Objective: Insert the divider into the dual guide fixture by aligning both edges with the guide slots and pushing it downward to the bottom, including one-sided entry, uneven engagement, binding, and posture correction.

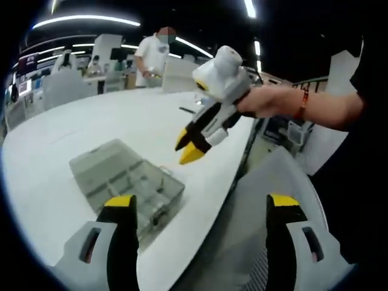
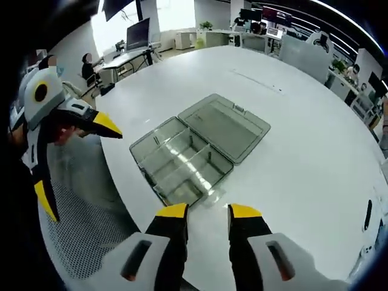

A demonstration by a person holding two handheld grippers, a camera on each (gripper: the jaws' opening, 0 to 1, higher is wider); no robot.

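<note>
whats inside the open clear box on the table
The clear compartment box holds fixed partitions forming empty-looking compartments; its lid lies open beside. No loose divider is discernible; the near corner sits behind the right gripper.

fixture: clear compartment box [image 2: 200,148] | lid open flat (hinged) | near table edge

open-plan office | desks with monitors [image 2: 138,33] | ceiling strip lights [image 1: 85,20]

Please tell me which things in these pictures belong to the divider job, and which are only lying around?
For the job:
- open clear compartment box, lid folded back
- left tool, jaws wide apart
- right tool, jaws nearly together, holding nothing

Lying about:
- white table
- monitors on a far desk
- standing person
</note>
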